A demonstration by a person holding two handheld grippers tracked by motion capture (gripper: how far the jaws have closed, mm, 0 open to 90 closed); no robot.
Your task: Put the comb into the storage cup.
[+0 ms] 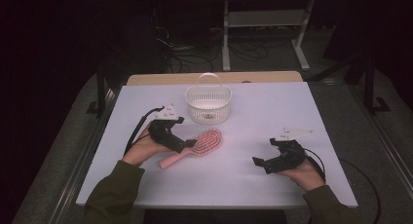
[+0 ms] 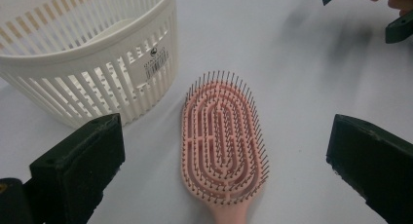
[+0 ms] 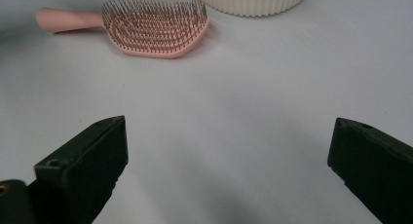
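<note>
Hairbrush (image 2: 224, 141) between left tool's (image 2: 224, 160) jaws

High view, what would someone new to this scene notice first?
The pink hairbrush lies bristles up near the middle of the white table, its handle toward the person. The left gripper sits right at it, jaws open either side of the brush in the left gripper view. Just beyond stands a white slatted basket with a loop handle, while the right gripper is open over bare table to the right.
</note>
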